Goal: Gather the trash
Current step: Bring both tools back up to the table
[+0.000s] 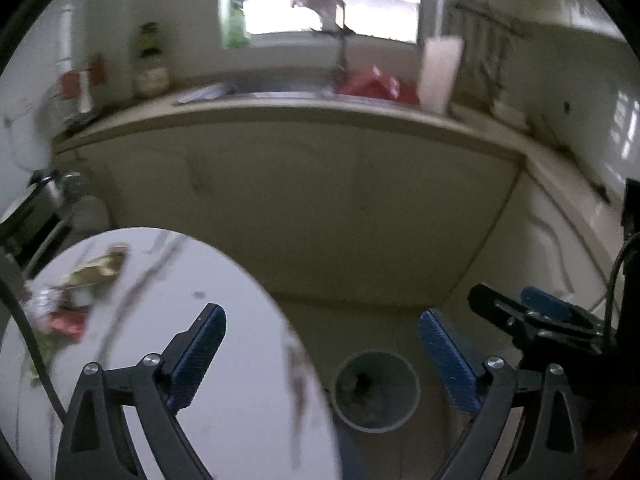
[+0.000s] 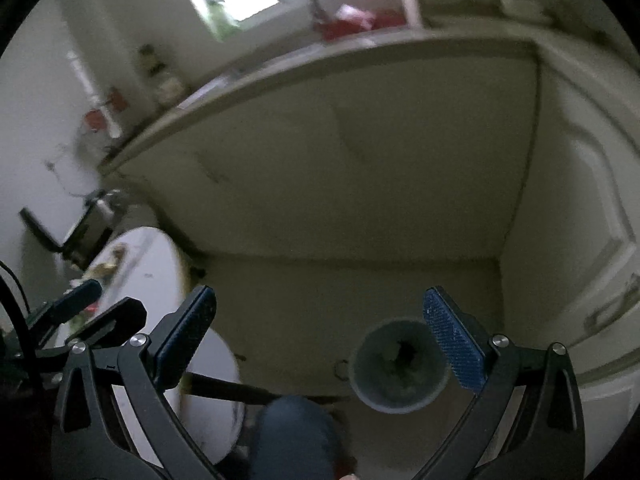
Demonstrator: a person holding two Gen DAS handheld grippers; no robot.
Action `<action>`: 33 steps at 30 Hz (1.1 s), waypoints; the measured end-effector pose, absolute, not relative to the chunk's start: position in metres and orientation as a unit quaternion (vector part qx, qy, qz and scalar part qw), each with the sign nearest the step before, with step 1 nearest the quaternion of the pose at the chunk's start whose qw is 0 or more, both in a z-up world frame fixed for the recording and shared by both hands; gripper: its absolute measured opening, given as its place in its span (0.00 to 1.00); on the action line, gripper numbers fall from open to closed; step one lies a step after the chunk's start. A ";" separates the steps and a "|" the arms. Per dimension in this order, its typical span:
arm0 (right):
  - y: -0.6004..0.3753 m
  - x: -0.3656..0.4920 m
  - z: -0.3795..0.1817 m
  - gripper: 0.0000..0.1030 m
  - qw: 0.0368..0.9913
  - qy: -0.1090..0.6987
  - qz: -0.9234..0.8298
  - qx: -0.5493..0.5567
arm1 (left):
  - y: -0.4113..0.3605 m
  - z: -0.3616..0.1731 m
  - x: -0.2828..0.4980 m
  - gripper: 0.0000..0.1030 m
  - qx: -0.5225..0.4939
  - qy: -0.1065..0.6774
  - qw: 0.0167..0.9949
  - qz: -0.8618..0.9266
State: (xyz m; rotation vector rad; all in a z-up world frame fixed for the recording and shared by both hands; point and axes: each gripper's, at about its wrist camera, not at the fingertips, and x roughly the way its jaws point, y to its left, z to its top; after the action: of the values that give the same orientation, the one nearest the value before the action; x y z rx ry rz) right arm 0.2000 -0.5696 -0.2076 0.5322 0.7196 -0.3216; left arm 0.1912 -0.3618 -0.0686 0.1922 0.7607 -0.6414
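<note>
A round grey bin (image 1: 376, 390) stands on the floor beside a white round table (image 1: 224, 272), with dark scraps inside it. My left gripper (image 1: 320, 316) hangs open above the table edge and the bin, nothing between its blue pads. Wrappers (image 1: 68, 308) lie in a heap at the table's left side, one of them gold (image 1: 96, 268). In the right wrist view the bin (image 2: 400, 368) sits low and right of centre. My right gripper (image 2: 320, 294) is wide open and empty above it. The left gripper (image 2: 112, 298) shows at the left edge, over the table (image 2: 148, 280).
Beige cabinets (image 1: 320, 208) run under a counter (image 1: 280, 112) with a sink, red items (image 1: 372, 84) and bottles below a window. A white door (image 2: 592, 240) closes the right side. A black chair (image 2: 60, 240) stands behind the table. A person's jeans-clad knee (image 2: 292, 432) is near the bin.
</note>
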 end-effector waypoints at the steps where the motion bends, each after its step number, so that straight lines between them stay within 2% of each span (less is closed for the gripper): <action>1: -0.562 0.202 -0.200 1.00 0.893 0.342 -0.151 0.251 | -0.346 -0.062 0.189 0.93 0.085 0.356 0.881 -0.300; 8: -0.491 0.222 -0.144 1.00 0.921 0.309 -0.110 0.209 | -0.229 -0.043 0.167 0.99 0.044 0.308 0.923 -0.226; 17: -0.385 0.257 -0.109 1.00 0.941 0.301 -0.034 0.150 | -0.108 -0.046 0.132 0.99 0.002 0.294 0.947 -0.128; 33: -0.266 0.306 -0.096 1.00 0.948 0.308 0.047 0.064 | -0.028 -0.052 0.119 0.99 -0.027 0.290 0.956 -0.039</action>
State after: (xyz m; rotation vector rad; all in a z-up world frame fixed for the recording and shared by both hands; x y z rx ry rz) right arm 0.3061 -0.2656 -0.0965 0.1293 0.6263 0.0956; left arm 0.1193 -0.0276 -0.0520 -0.0546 0.5879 -0.0797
